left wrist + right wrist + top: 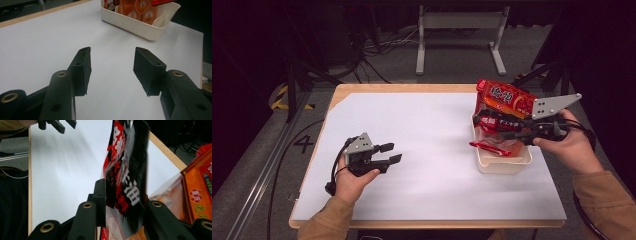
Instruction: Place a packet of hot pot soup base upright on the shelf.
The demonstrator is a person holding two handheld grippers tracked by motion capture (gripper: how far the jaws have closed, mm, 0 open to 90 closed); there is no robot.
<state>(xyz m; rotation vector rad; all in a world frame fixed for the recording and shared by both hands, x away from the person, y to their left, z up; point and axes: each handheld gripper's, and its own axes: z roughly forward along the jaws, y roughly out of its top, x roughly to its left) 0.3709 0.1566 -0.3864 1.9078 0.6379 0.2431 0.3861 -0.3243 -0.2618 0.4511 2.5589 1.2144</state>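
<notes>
My right gripper (512,134) hangs over the white bin (503,168) at the table's right side, shut on a black and red snack packet (493,123). In the right gripper view the packet (125,182) stands on edge between the jaws, hiding most of the right one. A large red snack bag (507,97) sticks up from the bin's far end, and a small red packet (491,148) lies across its near rim. My left gripper (388,153) rests low at the table's left, open, with only bare white tabletop between its jaws (112,53).
The bin (135,25) holds several orange packets (140,10). An orange package (200,182) lies close beside the right gripper. The white table sheet (427,135) ends in wooden edges. A metal table frame (459,30) and cables stand on the floor beyond.
</notes>
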